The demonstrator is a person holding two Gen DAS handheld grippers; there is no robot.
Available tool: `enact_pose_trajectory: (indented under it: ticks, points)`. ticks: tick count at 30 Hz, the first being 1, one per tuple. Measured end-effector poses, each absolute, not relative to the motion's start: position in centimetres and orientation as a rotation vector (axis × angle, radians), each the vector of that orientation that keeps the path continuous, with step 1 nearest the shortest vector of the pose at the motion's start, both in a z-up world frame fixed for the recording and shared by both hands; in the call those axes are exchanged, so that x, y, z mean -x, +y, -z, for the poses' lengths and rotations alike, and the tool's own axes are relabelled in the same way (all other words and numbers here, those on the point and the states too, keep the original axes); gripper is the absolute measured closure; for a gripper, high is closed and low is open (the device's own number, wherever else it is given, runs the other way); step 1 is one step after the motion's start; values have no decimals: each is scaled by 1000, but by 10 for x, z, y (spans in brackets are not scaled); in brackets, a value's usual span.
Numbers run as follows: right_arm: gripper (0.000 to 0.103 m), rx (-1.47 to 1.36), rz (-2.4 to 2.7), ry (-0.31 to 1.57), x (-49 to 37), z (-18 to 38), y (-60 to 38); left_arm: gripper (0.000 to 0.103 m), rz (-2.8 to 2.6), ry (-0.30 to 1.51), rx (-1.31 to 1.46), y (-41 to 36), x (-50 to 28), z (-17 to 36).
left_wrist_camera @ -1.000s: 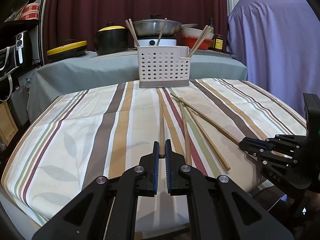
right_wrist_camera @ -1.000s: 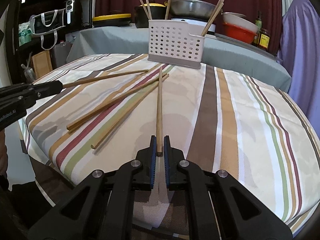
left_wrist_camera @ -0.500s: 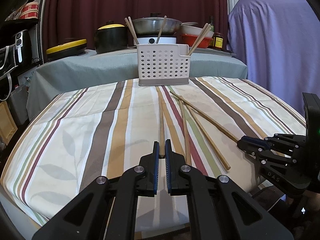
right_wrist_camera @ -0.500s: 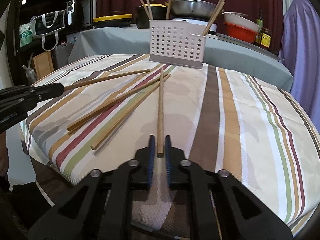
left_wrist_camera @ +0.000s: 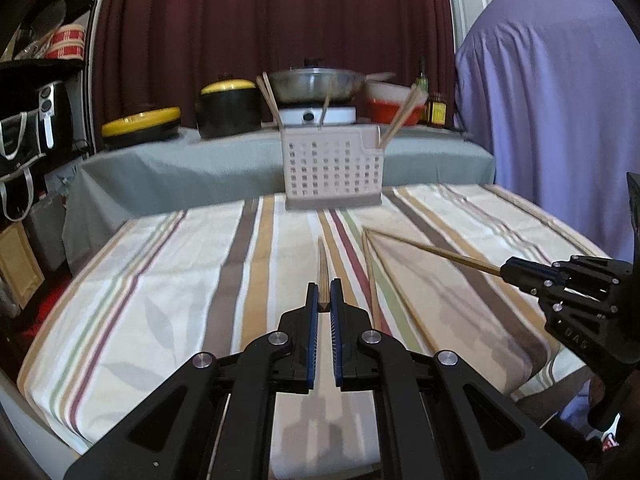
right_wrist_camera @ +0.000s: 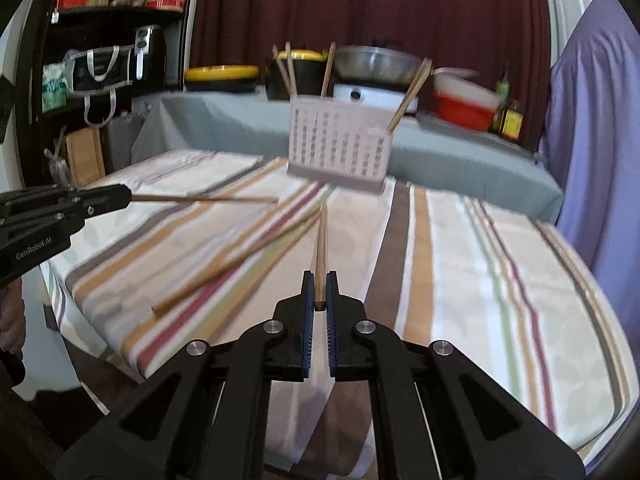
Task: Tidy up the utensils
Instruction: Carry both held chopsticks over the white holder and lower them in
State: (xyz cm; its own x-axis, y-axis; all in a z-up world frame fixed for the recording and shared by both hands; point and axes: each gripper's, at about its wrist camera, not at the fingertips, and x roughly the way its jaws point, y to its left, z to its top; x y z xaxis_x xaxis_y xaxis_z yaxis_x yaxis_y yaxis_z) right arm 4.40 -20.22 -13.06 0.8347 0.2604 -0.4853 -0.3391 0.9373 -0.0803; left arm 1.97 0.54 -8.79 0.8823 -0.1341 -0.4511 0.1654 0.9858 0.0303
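The left hand-held gripper (left_wrist_camera: 324, 298) was clamped on the near end of one chopstick (left_wrist_camera: 322, 268), which pointed away over the striped tabletop (left_wrist_camera: 160, 280) toward the white perforated caddy (left_wrist_camera: 333, 168). The right hand-held gripper (right_wrist_camera: 319, 292) was likewise closed on the near end of a second chopstick (right_wrist_camera: 321, 240), its far tip aimed at the caddy (right_wrist_camera: 338, 148). In the left view the right hand-held gripper (left_wrist_camera: 508, 270) showed at the right edge with its stick (left_wrist_camera: 432, 249) raised off the cloth. In the right view the left one (right_wrist_camera: 126, 196) showed at the left edge, its stick (right_wrist_camera: 204, 199) likewise off the cloth. Two loose chopsticks (right_wrist_camera: 236, 256) lay on the tabletop between them, side by side and slanting. The caddy stood at the far edge of the tabletop, with several chopsticks (right_wrist_camera: 412, 92) already leaning upright in it. Both views were blurred.
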Motion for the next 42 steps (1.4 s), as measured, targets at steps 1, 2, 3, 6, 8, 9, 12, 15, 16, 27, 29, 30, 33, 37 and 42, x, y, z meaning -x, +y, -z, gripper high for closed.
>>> enact_pose_trajectory:
  ticks: [1, 2, 3, 6, 8, 9, 12, 15, 16, 27, 29, 30, 33, 37, 42]
  points:
    - [97, 162, -318, 475, -44, 125, -204, 96, 154, 449, -67, 6, -19, 82]
    - [97, 158, -317, 456, -45, 117, -206, 96, 153, 435, -67, 7, -20, 77]
    - [97, 154, -315, 438, -45, 110, -207, 96, 152, 422, -66, 8, -20, 71]
    - [97, 146, -315, 389, -48, 90, -210, 96, 150, 389, -62, 10, -21, 57]
    - [97, 142, -315, 355, -49, 77, -212, 96, 147, 367, -60, 11, -22, 48]
    - [97, 142, -315, 341, -50, 71, -212, 96, 146, 355, -56, 13, -24, 41]
    - [97, 134, -319, 295, -56, 52, -214, 96, 148, 333, -36, 16, -28, 27]
    - [97, 123, -317, 262, -61, 35, -217, 96, 148, 308, -24, 19, -31, 12]
    - [97, 119, -317, 254, -61, 31, -218, 96, 149, 301, -20, 19, -32, 8]
    - [97, 100, -317, 252, -95, 13, -222, 96, 153, 298, 23, 26, -53, -13]
    - [97, 99, -315, 256, -100, 12, -221, 96, 153, 300, 25, 26, -56, -14]
    - [97, 98, -314, 257, -102, 12, -221, 96, 150, 297, 24, 27, -58, -15]
    - [97, 93, -312, 252, -109, 8, -221, 96, 149, 274, 29, 27, -63, -22]
    - [97, 86, -312, 229, -121, -2, -221, 96, 150, 252, 39, 28, -76, -35]
    - [97, 79, -314, 165, -144, -28, -223, 96, 152, 194, 45, 29, -96, -60]
